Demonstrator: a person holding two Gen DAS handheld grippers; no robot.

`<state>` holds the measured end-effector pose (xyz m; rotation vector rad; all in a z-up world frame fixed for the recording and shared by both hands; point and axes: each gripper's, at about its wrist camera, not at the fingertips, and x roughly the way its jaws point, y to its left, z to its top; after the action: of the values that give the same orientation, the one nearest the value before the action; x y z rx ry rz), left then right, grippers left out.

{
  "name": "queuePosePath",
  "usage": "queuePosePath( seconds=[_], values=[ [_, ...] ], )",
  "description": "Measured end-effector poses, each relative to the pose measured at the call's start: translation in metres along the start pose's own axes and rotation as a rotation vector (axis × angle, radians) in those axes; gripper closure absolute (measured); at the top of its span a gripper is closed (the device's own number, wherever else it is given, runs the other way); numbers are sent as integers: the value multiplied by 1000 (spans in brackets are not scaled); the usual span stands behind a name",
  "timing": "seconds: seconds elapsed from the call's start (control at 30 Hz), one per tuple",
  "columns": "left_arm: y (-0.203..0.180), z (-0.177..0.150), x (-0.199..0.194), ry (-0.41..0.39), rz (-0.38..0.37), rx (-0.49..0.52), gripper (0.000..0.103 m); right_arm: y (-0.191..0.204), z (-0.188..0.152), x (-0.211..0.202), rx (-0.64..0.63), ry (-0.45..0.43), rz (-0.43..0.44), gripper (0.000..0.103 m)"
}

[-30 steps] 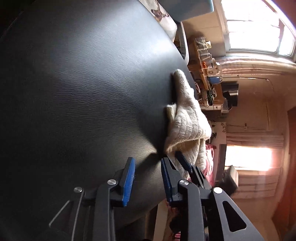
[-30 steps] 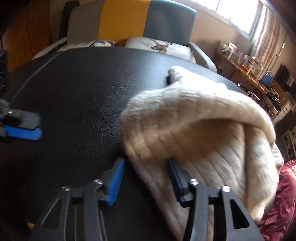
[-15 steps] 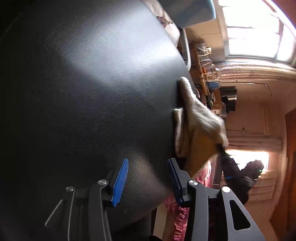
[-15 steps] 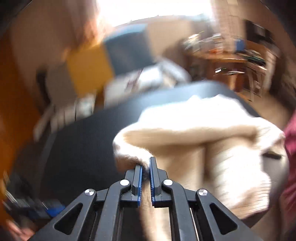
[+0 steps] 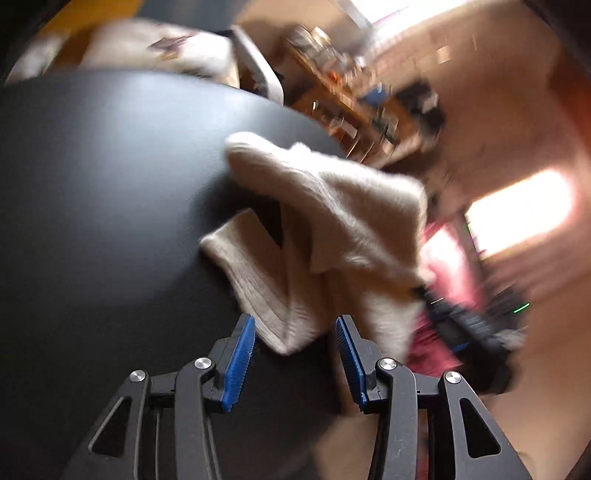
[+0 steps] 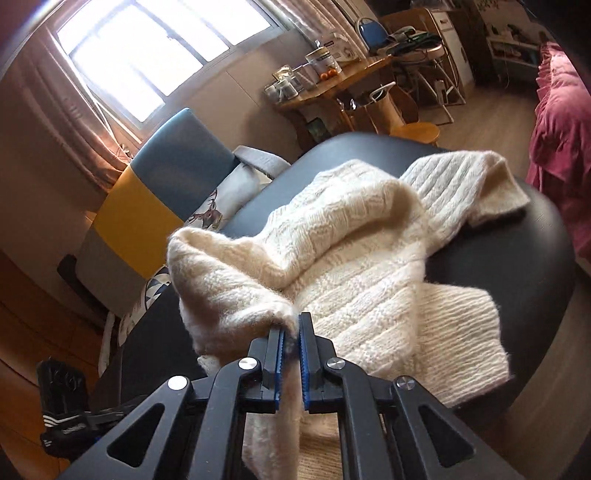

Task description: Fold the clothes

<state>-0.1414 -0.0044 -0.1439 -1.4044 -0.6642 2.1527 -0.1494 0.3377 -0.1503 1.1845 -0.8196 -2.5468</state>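
Note:
A cream knitted sweater (image 6: 362, 266) lies bunched on a black padded table (image 6: 546, 258). My right gripper (image 6: 291, 325) is shut on a fold of the knit and holds it lifted off the table. In the left wrist view the same sweater (image 5: 332, 206) drapes across the table's (image 5: 92, 203) right side, one ribbed end reaching down between my fingers. My left gripper (image 5: 295, 339) is open, its blue pads either side of that ribbed end without pinching it. The right gripper (image 5: 469, 325) appears blurred at the sweater's right edge.
A blue, yellow and grey chair (image 6: 155, 184) with a printed cushion stands behind the table. A wooden side table (image 6: 332, 81) with jars and a blue folding chair (image 6: 373, 31) are beyond. Pink-red fabric (image 6: 557, 122) hangs at the right.
My right gripper went from open to shut on the sweater, then lifted it. My left gripper swung round toward the sweater; its ribbed end now lies between the open fingers.

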Motion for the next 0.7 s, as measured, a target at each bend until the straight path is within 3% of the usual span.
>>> queuePosePath(
  seconds=[0.07,0.2,0.27,0.37,0.57,0.6,0.63,0.7],
  values=[
    [-13,6,24,58,17,64,57,-4,-5,3,15,12,17,96],
    [-29,4,48,90,58,182,57,-18,-8,5,41,28,35,95],
    [-30,0,59,125,29,195,57,-23,-10,7,51,35,41,92],
    [-26,-3,74,149,49,181,57,-30,-13,10,62,45,46,92],
    [-38,-9,91,138,61,199,59,-30,-15,15,66,61,45,90],
    [-42,-10,93,140,76,215,81,-28,-15,15,64,62,40,90],
    [-46,-11,96,140,113,234,92,-26,-15,16,62,62,36,90],
    [-43,-13,95,132,92,195,95,-22,-15,17,57,63,28,90]
  ],
)
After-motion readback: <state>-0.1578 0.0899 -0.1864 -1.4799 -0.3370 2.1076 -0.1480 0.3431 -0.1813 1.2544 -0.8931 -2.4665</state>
